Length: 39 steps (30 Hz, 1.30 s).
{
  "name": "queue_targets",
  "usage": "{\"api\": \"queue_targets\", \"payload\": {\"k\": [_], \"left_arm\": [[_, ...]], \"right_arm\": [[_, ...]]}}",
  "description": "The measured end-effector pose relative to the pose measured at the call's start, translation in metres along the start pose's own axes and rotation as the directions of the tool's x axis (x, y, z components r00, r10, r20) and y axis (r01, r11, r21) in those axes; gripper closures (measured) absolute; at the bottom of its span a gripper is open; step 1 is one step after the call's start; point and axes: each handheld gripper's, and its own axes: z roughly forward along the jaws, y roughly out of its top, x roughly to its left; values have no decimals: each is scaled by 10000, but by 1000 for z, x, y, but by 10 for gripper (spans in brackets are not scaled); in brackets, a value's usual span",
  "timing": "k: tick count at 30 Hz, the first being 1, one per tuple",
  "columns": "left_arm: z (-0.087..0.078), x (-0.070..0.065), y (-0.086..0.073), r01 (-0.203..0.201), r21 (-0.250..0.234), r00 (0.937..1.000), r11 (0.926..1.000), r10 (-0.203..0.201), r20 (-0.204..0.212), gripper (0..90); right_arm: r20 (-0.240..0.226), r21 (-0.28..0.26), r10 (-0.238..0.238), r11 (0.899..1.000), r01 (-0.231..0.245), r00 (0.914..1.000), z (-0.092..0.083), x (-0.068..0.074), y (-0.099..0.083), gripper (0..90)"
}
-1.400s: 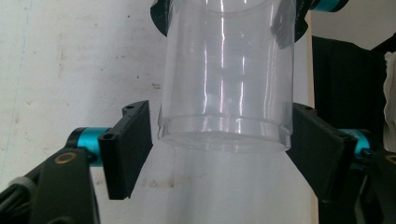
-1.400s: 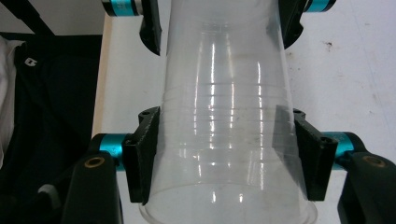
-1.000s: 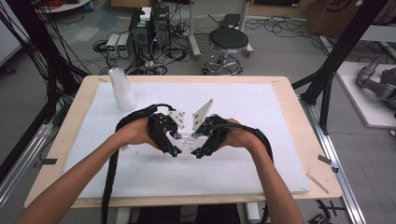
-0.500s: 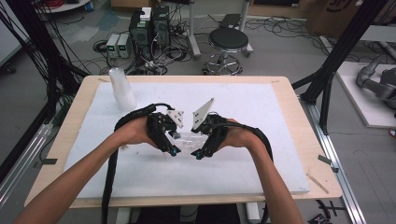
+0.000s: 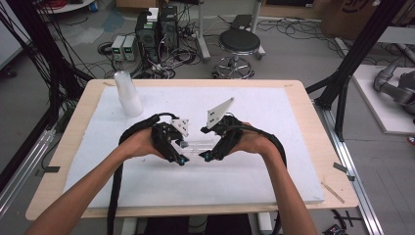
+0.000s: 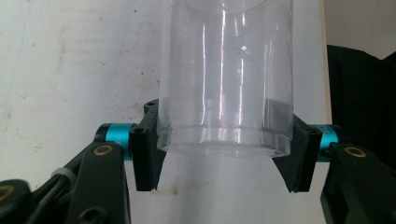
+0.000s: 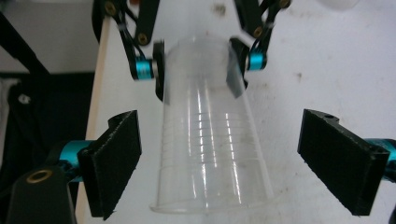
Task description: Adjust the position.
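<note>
Left tongs (image 5: 182, 152) clamped tight; right tongs (image 5: 205, 155) just opened wide, facing them.

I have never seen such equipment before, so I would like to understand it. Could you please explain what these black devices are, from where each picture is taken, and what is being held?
A person sits at a table and holds a hand-operated gripper in each hand; there is no robot arm. The high view looks down from above: the left gripper and the right gripper meet over a white board that covers the wooden table. The other two pictures come from small cameras that ride on the grippers and look along their black jaws.

Between the grippers is a clear plastic cup. The left gripper view shows its jaws pressed on both sides of the cup, so the left gripper holds it. The right gripper's jaws have just been opening: they stand wide on either side of the cup and do not touch it.

A stack of whitish cups stands at the board's far left.
</note>
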Motion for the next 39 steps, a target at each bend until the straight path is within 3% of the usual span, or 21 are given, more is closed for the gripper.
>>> {"api": "queue_targets", "payload": {"k": [1, 5, 7, 9, 11, 12, 14, 16, 18, 19, 20, 24, 25, 26, 28, 30, 33, 34, 35, 37, 39], "left_arm": [[-1, 0, -6, 252, -560, 9997, 9981, -254, -20, 418], [-5, 1, -14, 358, -1042, 9993, 9939, -371, -109, 419], [-7, 0, -22, 560, -1788, 9982, 9823, -593, -131, 418], [-8, -1, -25, 626, -1908, 9976, 9796, -670, -169, 419], [-8, -3, -29, 639, -2178, 9971, 9739, -715, -269, 418], [-8, -5, -33, 718, -2443, 9961, 9670, -819, -313, 418], [-8, -6, -35, 754, -2609, 9958, 9624, -861, -297, 419], [-8, -7, -41, 819, -3107, 9953, 9470, -938, -233, 419], [-9, -7, -43, 787, -3094, 9958, 9477, -893, -201, 418], [-8, -8, -47, 913, -3456, 9948, 9339, -1015, -115, 418], [-8, -8, -47, 913, -3456, 9948, 9339, -1015, -115, 418], [-7, -9, -53, 970, -4112, 9944, 9064, -1061, 7, 418], [-7, -10, -55, 1049, -4412, 9935, 8913, -1139, 61, 419], [-7, -9, -56, 989, -4589, 9941, 8830, -1082, 62, 419], [-8, -9, -59, 971, -5031, 9942, 8588, -1076, 82, 419], [-8, -9, -61, 1087, -5500, 9929, 8281, -1173, 196, 419], [-8, -9, -62, 961, -5693, 9941, 8165, -1076, 134, 420], [-7, -9, -63, 968, -5779, 9941, 8103, -1076, 157, 420], [-7, -9, -63, 966, -5951, 9945, 7978, -1018, 250, 420], [-6, -9, -65, 979, -6212, 9946, 7775, -976, 347, 420], [-4, -8, -66, 999, -6299, 9944, 7702, -999, 355, 419]], "right_arm": [[32, -586, 155, 9982, -153, 9999, -5, -1, -4, 136], [225, -1286, 394, 9910, -362, 9990, -11, -2, -10, 136], [252, -2005, 596, 9782, -533, 9979, -17, -3, -15, 136], [271, -2249, 580, 9731, -505, 9979, -19, -3, -16, 136], [231, -2924, 719, 9543, -621, 9971, -23, -3, -21, 136], [183, -3067, 797, 9492, -703, 9966, -25, -3, -22, 136], [195, -3320, 803, 9407, -693, 9966, -26, -3, -24, 136], [196, -3510, 794, 9339, -675, 9967, -26, -2, -25, 136], [172, -3623, 806, 9295, -689, 9966, -27, -2, -27, 136], [125, -3643, 820, 9285, -719, 9966, -27, -1, -28, 136], [126, -3692, 816, 9266, -712, 9966, -27, -1, -29, 136], [29, -3871, 942, 9180, -857, 9956, -26, 0, -31, 136], [28, -4057, 932, 9101, -841, 9956, -26, 0, -34, 136], [28, -4057, 932, 9101, -841, 9956, -26, 0, -34, 136], [-42, -4314, 998, 8975, -919, 9950, -25, 1, -37, 136], [-80, -4375, 1056, 8938, -984, 9944, -25, 2, -38, 136], [-167, -4864, 1132, 8672, -1070, 9934, -24, 3, -43, 136], [-167, -4864, 1132, 8672, -1070, 9934, -24, 3, -43, 136], [-154, -4999, 1149, 8594, -1071, 9933, -23, 3, -45, 138], [-200, -5008, 1174, 8584, -1116, 9929, -22, 4, -46, 138], [-205, -5039, 1150, 8568, -1096, 9932, -22, 4, -46, 139]]}}
